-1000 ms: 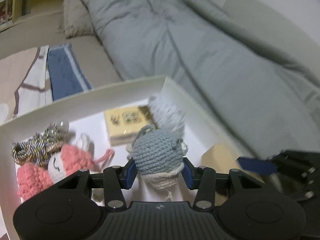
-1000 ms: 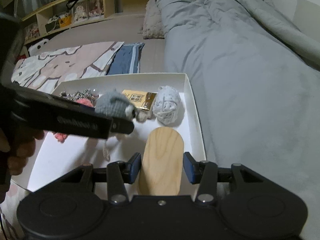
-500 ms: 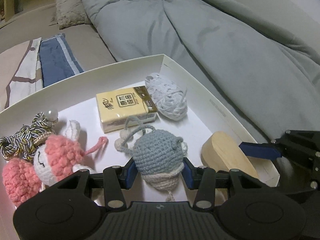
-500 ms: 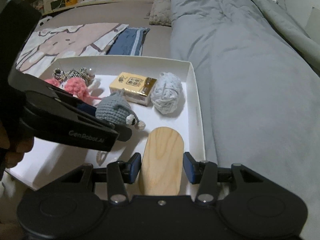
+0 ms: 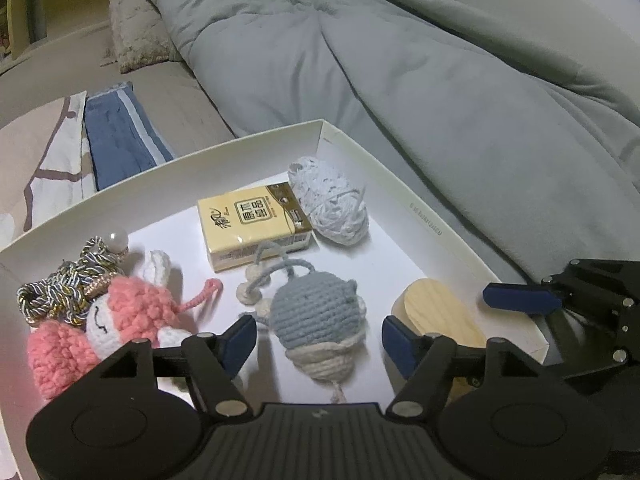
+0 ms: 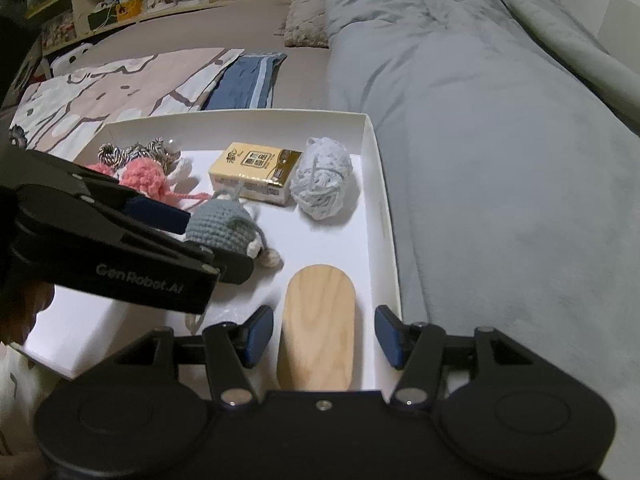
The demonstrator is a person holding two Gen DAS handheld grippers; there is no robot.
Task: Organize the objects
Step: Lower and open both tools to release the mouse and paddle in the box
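Wooden oval block lying flat, long axis along right tongs

In the right wrist view, the left tongs cover the near side of the grey toy and much of the pink toy. The wooden piece's near end is lost behind the right tongs' body. Shelf contents are too small to make out. In the left wrist view, the wooden piece is partly hidden by the tongs' finger. The box's left side runs off the picture. Print on its rim is too small to read.
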